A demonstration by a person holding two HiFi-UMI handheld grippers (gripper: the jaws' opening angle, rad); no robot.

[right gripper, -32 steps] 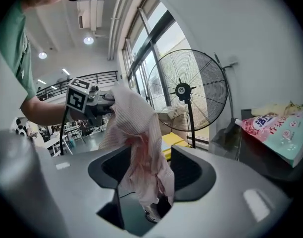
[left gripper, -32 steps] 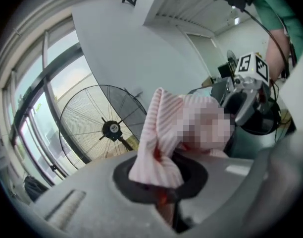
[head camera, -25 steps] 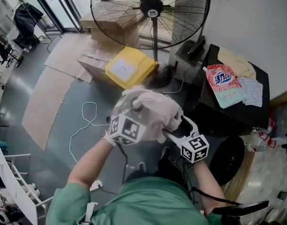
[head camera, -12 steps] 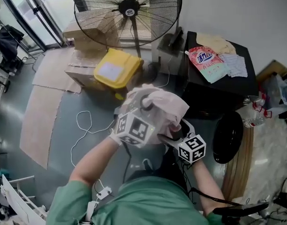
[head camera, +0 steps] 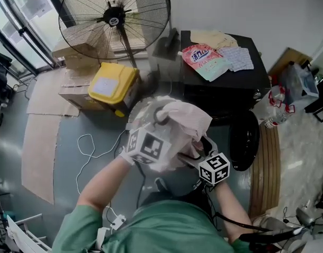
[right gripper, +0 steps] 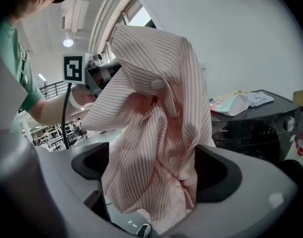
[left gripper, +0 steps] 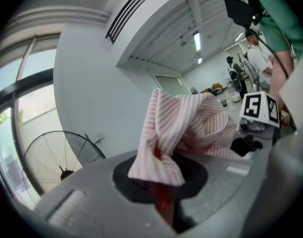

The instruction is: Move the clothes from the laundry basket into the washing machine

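Since the load is bound for the black washing machine [head camera: 225, 88] at the head view's upper right, the pink striped shirt [head camera: 185, 123] rides bunched at frame centre, off the floor. The left gripper [left gripper: 159, 182] pinches a fold to carry it. The right gripper [right gripper: 154, 172], whose jaws have just been opening, stands wide with cloth draped loosely between them, probably ceding the weight.

The pink-and-white striped shirt [head camera: 185, 123] is a crumpled bundle held up in the air. One fold is pinched in the closed left gripper [left gripper: 160, 197], and the rest drapes loosely between the wide-apart jaws of the right gripper [right gripper: 151, 182]. The black washing machine [head camera: 225, 86] stands at about one o'clock from it, apart from it
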